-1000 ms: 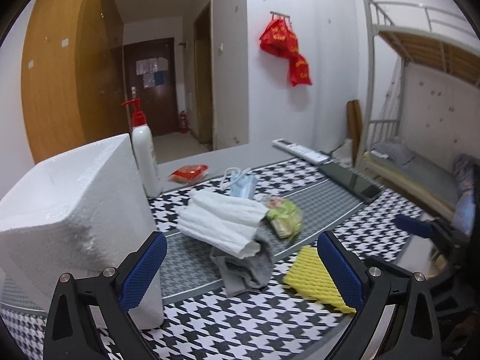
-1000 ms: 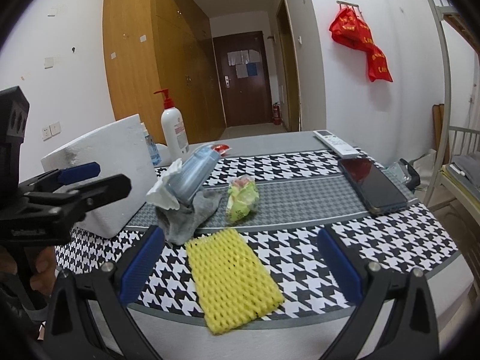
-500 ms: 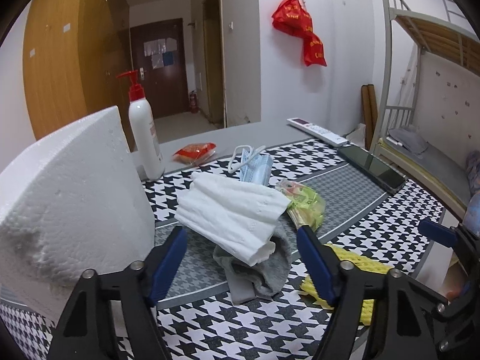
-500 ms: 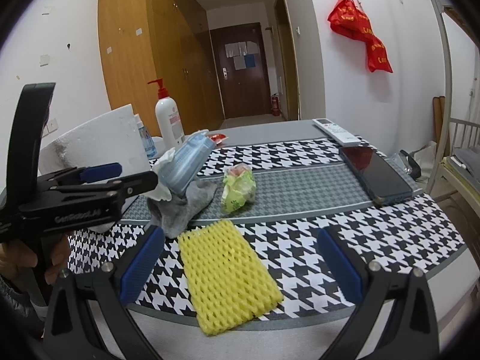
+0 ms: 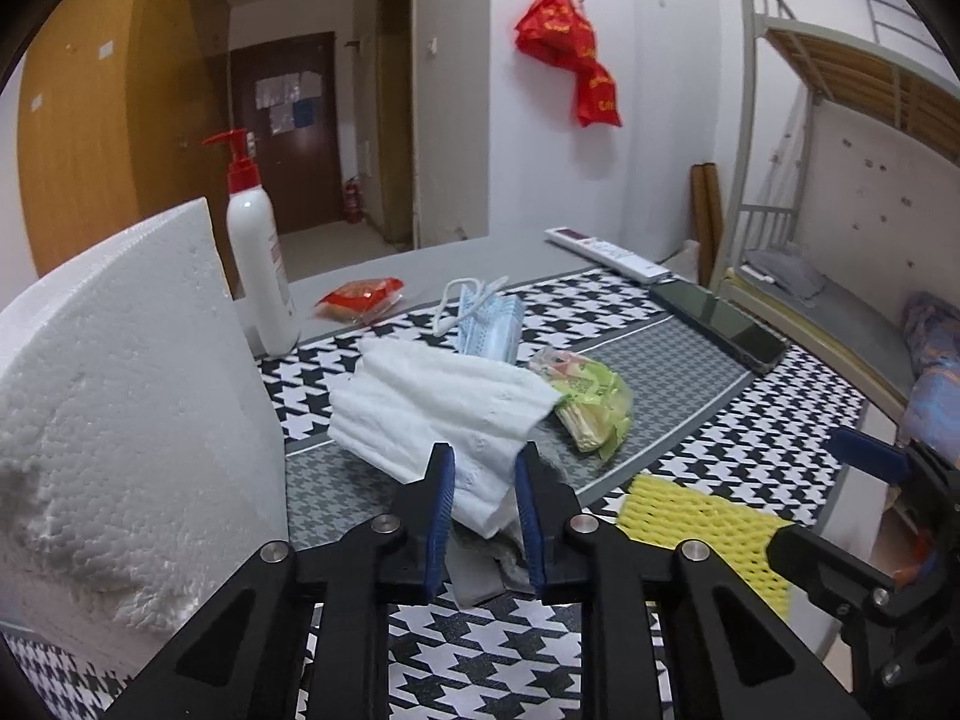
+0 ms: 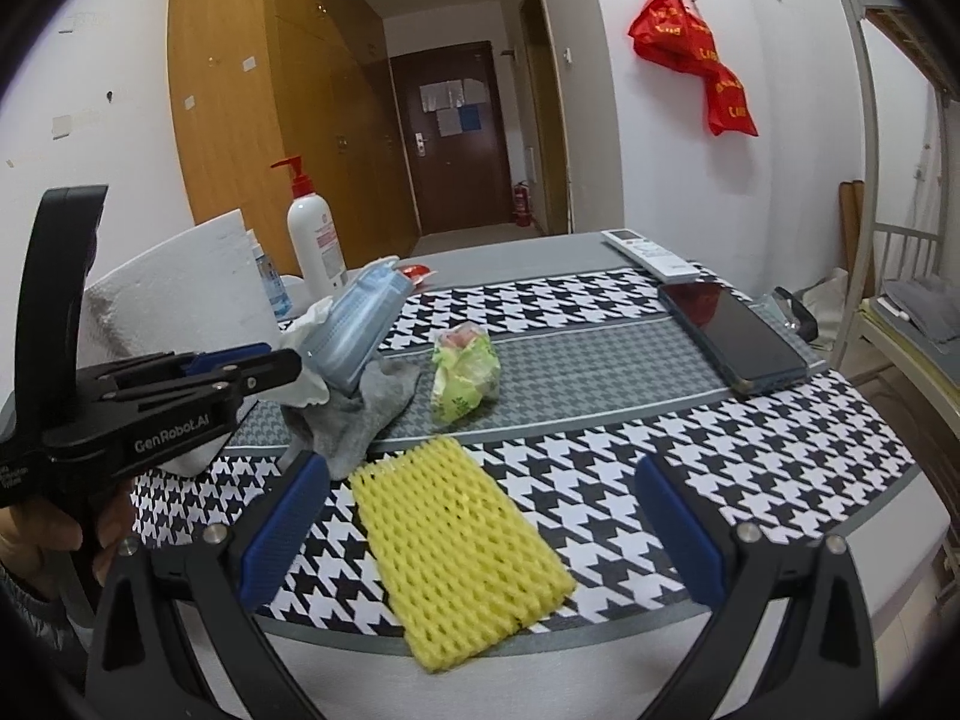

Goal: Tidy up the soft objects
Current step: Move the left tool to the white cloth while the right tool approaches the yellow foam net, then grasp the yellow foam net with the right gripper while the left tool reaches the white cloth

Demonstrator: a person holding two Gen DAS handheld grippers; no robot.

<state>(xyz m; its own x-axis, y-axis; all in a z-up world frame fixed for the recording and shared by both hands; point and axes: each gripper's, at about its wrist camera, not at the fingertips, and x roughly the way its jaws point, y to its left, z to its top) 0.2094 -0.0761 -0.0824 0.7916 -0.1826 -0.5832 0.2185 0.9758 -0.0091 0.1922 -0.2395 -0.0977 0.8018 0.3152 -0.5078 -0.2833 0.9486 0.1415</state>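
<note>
left tool [image 5: 483,489]: jaws have just been closing; now narrow, pads pinched on the near edge of the white tissue wad [image 5: 444,414], which is the top of the pile at mid-bench.
right tool [image 6: 480,516]: held wide, nothing between the pads; the yellow foam net [image 6: 459,546] lies flat on the bench below and between its fingers, not touched.
pile: tissue wad is stacked on a grey cloth [image 5: 480,564]; blue face masks [image 5: 489,330] are propped behind it, touching it or just beside it, cannot be told.
risk, drag: grey cloth may be caught in the same pinch, since its fold sits right under the pads; both would then be lifted together.
risk, tear: only an edge of soft layered paper is gripped; the wad may unroll or rip if pulled fast.
risk, spill: masks may be tipped over when the wad is taken out.
green packet [image 5: 591,405]: partly tucked under the wad's far corner; could be swept along.
white foam block [image 5: 120,432]: stands just beside the left tool; blocks any swing to that side.
pump bottle [image 5: 258,264]: upright behind the block, could be knocked.
phone [image 6: 729,339], remote [image 6: 651,252]: well apart at the far right, not in the way.
red packet [image 5: 360,294]: beyond the pile, clear of it.
bench [image 6: 720,456]: houndstooth cover, open space near the right front.
</note>
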